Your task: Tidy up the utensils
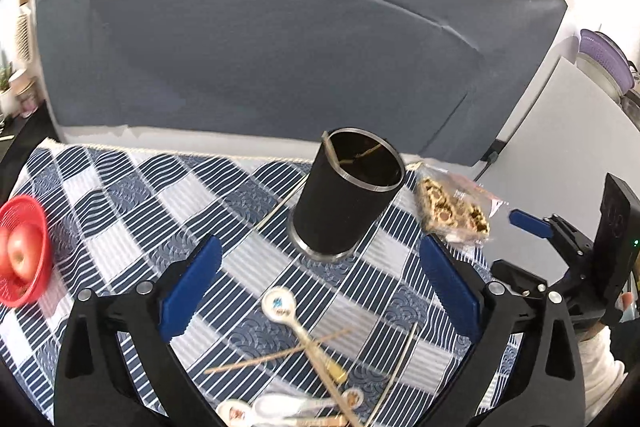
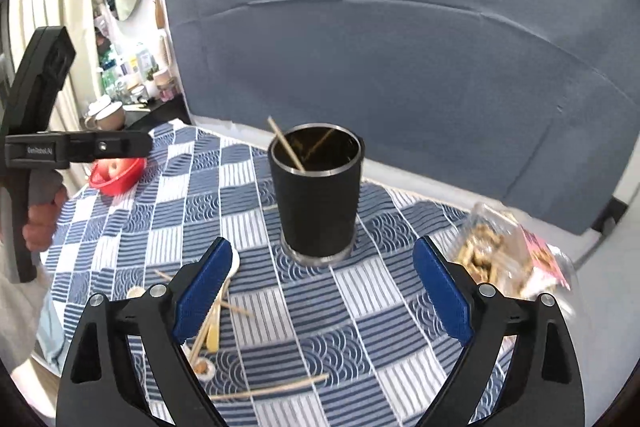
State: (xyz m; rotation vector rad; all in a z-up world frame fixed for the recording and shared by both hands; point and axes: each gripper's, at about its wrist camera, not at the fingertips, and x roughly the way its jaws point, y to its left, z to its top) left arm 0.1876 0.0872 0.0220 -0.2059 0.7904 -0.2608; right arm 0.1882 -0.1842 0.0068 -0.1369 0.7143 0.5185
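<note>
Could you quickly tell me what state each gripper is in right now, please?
Left gripper: open, holding nothing.
Right gripper: open, holding nothing.

The tall black cylindrical metal holder (image 2: 316, 195) stands upright at twelve o'clock on the blue-and-white checked cloth (image 2: 360, 307), with bare cloth open right up to its base. At two o'clock a clear snack packet (image 2: 504, 259) crowds that side. Loose wooden chopsticks (image 2: 272, 389) and white ceramic spoons (image 2: 218, 311) litter seven o'clock. A red plastic basket (image 2: 116, 177) sits well apart at ten o'clock.
</note>
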